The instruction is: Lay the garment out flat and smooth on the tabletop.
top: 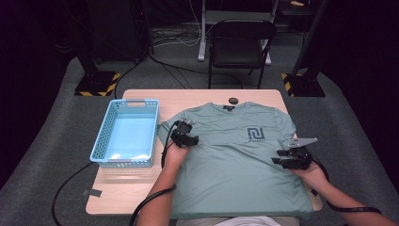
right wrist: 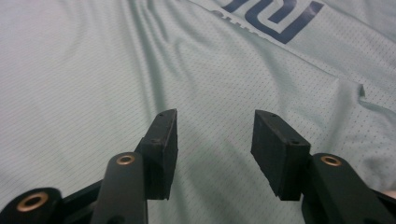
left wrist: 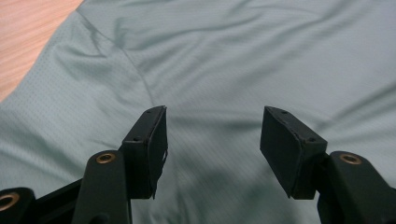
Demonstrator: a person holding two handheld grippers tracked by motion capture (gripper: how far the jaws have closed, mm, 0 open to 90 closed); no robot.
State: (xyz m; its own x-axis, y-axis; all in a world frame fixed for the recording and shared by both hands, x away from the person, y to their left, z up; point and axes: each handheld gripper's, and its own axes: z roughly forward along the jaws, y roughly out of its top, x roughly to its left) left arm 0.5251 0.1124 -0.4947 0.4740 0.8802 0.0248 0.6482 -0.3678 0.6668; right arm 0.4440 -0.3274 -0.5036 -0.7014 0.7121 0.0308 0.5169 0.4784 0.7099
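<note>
Your green T-shirt (top: 235,165) lay flat across the table (top: 117,195), right of the blue basket (top: 126,133). Your left gripper (top: 187,128) sat over its left sleeve, released, gripping nothing. Your right gripper (top: 277,157) hovered over its right side, likewise released.

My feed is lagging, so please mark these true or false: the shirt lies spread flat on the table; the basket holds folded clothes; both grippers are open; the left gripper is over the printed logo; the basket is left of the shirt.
1. The shirt lies spread on the table: true.
2. The basket holds folded clothes: false, it is empty.
3. Both grippers are open: true; nothing sits between the fingers of the left gripper or the right gripper.
4. The left gripper is over the logo: false, it is near the shirt's left sleeve.
5. The basket is left of the shirt: true.
</note>
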